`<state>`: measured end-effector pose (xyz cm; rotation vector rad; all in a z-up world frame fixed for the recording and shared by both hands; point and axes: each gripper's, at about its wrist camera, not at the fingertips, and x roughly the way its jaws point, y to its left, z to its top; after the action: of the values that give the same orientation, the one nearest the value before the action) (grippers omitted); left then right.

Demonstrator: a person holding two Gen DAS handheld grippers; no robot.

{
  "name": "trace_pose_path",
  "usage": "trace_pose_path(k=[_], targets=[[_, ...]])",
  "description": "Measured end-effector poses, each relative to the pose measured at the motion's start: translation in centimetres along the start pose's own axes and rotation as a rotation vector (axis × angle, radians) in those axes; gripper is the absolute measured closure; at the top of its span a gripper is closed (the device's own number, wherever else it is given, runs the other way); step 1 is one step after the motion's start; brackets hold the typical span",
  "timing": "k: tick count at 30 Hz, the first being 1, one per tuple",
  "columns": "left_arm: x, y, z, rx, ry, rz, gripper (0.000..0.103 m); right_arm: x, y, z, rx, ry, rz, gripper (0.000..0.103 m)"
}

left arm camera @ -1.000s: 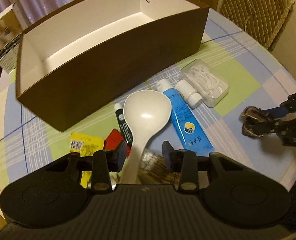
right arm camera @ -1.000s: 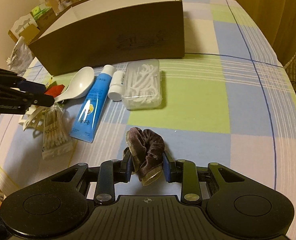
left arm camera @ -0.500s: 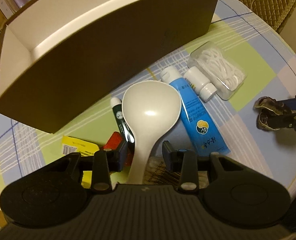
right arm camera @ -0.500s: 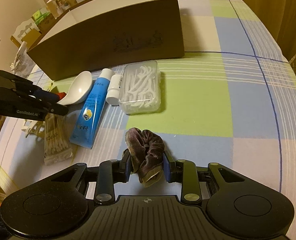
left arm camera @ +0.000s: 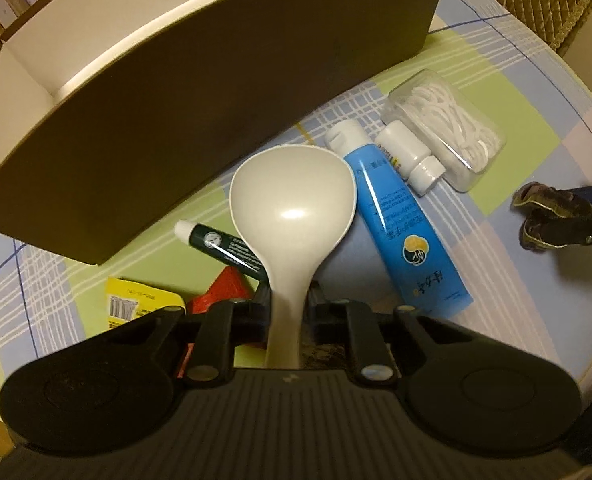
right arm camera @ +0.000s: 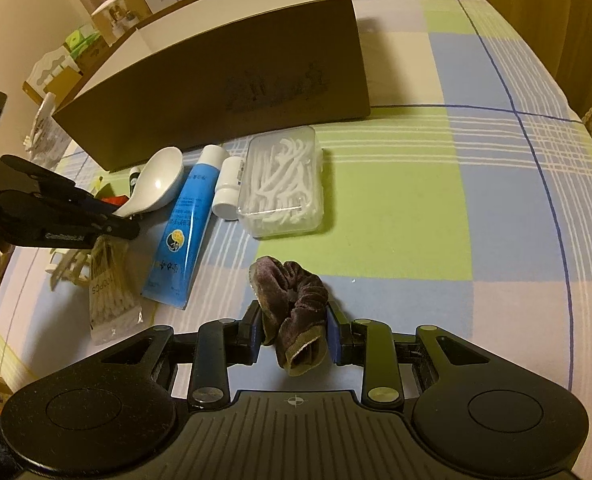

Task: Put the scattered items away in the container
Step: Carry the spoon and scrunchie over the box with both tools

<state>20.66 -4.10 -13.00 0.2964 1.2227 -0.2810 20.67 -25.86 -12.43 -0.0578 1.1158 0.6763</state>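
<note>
Plastic, hard and light: the white ladle [left arm camera: 291, 216] we hold in the left gripper [left arm camera: 287, 312], fingers clenched on its narrow handle just below the bowl. Smooth, so it may swivel; a grip near the bowl keeps it steady. Its long axis runs from our fingers toward the brown box [left arm camera: 223, 92], bowl face up, just in front of the box's near wall. The right gripper [right arm camera: 293, 334] is clamped on a soft velvet scrunchie [right arm camera: 291, 300] (it squashes, won't slip), well in front of the box, above the worktop [right arm camera: 436, 208].
</note>
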Motion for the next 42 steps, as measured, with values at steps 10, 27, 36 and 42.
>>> trace_pose_path(k=[10, 27, 36, 42], targets=[[-3.1, 0.6, -0.4, -0.010, -0.071, 0.001, 0.089, 0.0, 0.3, 0.3, -0.018, 0.001, -0.008, 0.070], [-9.5, 0.8, 0.4, -0.031, -0.228, -0.018, 0.089, -3.7, 1.3, 3.5, -0.066, -0.090, 0.061, 0.070], [-12.1, 1.8, 2.6, -0.012, -0.323, 0.004, 0.088, -6.2, 2.3, 7.9, -0.131, -0.166, 0.136, 0.070], [-13.2, 3.4, 4.8, -0.015, -0.383, 0.030, 0.088, -7.1, 2.8, 12.0, -0.157, -0.250, 0.169, 0.070]])
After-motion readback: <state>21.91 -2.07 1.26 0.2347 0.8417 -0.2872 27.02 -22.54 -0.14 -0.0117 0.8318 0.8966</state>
